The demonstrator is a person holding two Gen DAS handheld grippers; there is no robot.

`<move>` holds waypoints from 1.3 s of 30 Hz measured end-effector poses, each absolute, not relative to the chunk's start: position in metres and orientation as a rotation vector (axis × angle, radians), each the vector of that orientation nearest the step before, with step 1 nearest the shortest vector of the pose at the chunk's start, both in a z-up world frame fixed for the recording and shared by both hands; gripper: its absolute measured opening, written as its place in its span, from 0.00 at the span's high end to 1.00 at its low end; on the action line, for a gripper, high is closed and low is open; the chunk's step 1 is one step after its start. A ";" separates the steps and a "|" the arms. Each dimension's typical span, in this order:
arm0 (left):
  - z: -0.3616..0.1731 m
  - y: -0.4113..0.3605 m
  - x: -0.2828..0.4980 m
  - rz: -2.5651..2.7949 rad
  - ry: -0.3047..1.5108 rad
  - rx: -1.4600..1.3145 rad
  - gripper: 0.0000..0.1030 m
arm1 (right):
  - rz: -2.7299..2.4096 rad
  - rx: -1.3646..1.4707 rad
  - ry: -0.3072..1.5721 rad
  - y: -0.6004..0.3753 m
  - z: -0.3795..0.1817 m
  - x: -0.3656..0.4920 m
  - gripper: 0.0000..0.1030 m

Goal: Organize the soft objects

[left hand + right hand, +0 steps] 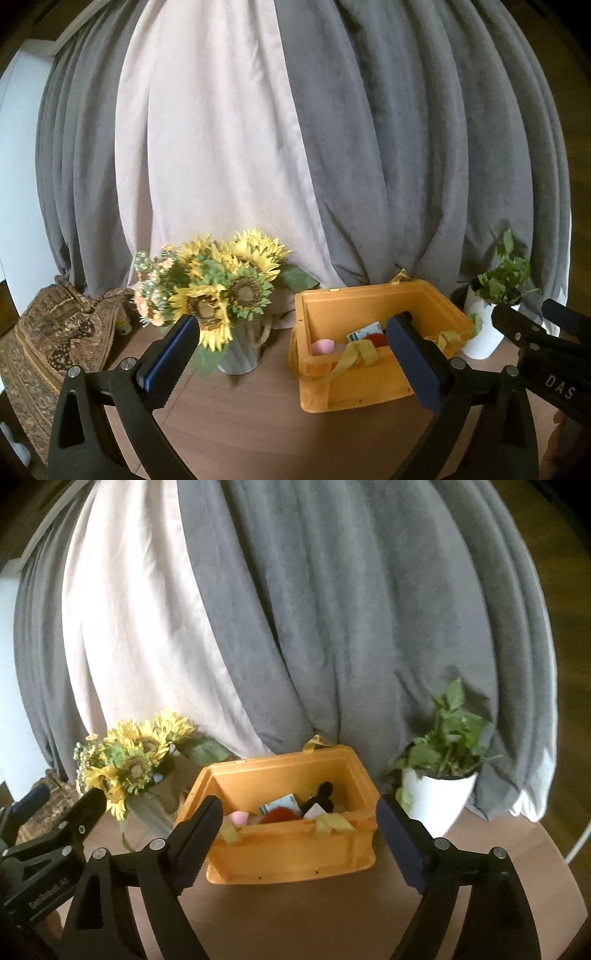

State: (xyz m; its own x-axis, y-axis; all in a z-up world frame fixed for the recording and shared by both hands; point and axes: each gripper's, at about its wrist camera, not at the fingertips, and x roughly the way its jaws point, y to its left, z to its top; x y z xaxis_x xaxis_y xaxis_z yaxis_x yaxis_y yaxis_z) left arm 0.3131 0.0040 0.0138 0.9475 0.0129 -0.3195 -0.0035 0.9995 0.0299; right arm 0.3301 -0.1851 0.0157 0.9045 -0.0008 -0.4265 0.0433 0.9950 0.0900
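An orange plastic crate stands on the round brown table, straight ahead in the right wrist view and right of centre as crate in the left wrist view. Inside it lie a pink sponge, a red fuzzy object, a small card packet and a black soft toy. Yellow straps hang over its front rim. My left gripper is open and empty, short of the crate. My right gripper is open and empty too, with the crate seen between its fingers.
A vase of sunflowers stands left of the crate. A white pot with a green plant stands to its right. Grey and pale curtains hang behind. A patterned brown cloth lies at the far left.
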 end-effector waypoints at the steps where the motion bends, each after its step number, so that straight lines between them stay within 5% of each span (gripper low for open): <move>1: 0.014 0.007 0.308 0.002 0.326 0.031 0.00 | -0.032 0.099 0.436 -0.184 0.017 0.325 0.15; 39: 0.022 -0.025 0.105 -0.082 0.312 0.047 0.00 | -0.081 0.102 0.379 -0.212 0.030 0.109 0.11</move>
State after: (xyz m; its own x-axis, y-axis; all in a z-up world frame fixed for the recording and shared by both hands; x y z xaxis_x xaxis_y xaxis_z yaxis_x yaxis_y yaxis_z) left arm 0.1046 -0.0247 0.0219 0.9484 -0.0737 -0.3085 0.0883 0.9955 0.0334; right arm 0.1088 -0.2121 0.0301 0.9259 -0.0602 -0.3730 0.0983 0.9916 0.0841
